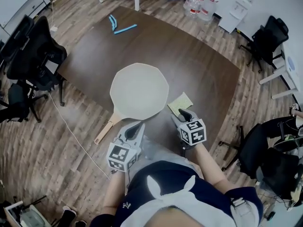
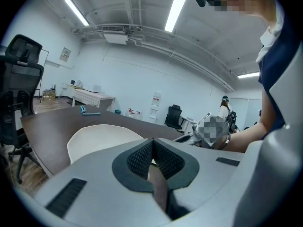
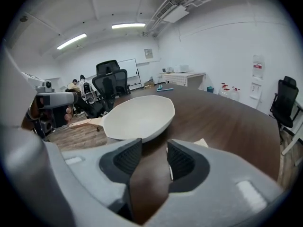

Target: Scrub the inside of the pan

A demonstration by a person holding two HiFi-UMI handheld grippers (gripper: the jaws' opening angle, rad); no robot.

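Presently, left fingers [image 2: 137, 161]: pressed together along their ribbed pads, nothing caught between them
Left gripper [image 1: 135, 128]: held at the table's near edge, tips pointed at the pan's near rim, just right of where the handle joins
Right fingers [image 3: 128, 159]: spread apart, only bare tabletop seen in the gap
Right gripper [image 1: 182, 114]: held low over the table, tips at the near edge of the sponge; contact cannot be confirmed
Sponge [image 1: 181, 103]: yellow, flat on the table, just beside the pan's right rim and outside the pan
Pan [image 1: 139, 91]: cream-coloured, many-sided rim, set upright on the near part of the table, inside seen empty
Handle [image 1: 105, 130]: pale wood, projecting past the table's near-left edge
Table [image 1: 189, 65]: dark brown top, blue tools [image 1: 120, 28] noted at its far side, well apart from the pan
Surroundings: black office chair [image 1: 33, 56] at the left, water bottles [image 1: 199, 4] on the floor beyond
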